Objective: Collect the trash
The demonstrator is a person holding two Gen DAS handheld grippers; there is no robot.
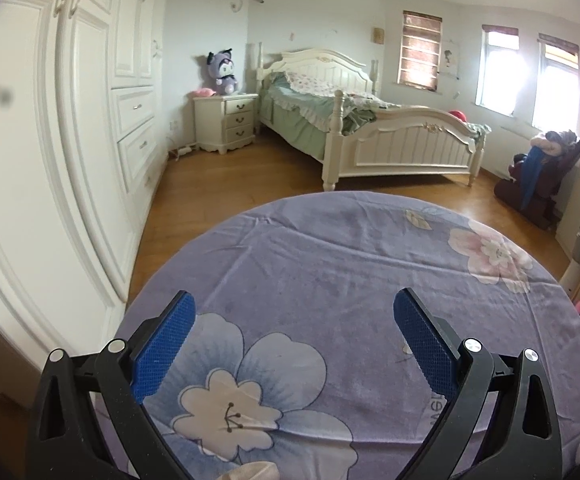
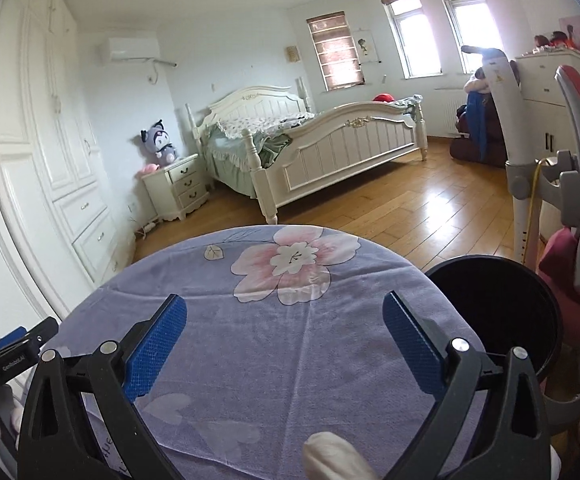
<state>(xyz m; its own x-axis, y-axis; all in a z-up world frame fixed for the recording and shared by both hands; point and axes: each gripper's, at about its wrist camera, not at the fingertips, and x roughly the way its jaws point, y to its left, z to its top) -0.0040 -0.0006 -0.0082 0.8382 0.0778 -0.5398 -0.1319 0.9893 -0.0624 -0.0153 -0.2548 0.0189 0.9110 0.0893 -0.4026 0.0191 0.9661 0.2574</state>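
Note:
A table covered with a purple floral cloth (image 1: 350, 280) fills the lower half of both views (image 2: 274, 352). My left gripper (image 1: 295, 304) is open and empty above the cloth. My right gripper (image 2: 286, 306) is open and empty above the cloth too. A crumpled white piece of paper (image 2: 332, 458) lies on the cloth at the near edge, below the right gripper; a pale scrap (image 1: 256, 471) shows at the bottom edge of the left wrist view. A black round bin (image 2: 498, 316) stands just right of the table, its opening facing up. The left gripper's body (image 2: 14, 350) shows at the left edge.
A white wardrobe (image 1: 50, 160) lines the left wall. A white bed (image 1: 370, 132) and nightstand (image 1: 226, 120) stand at the far side across wooden floor (image 2: 410, 208). A pink and grey chair (image 2: 578, 208) stands right of the bin.

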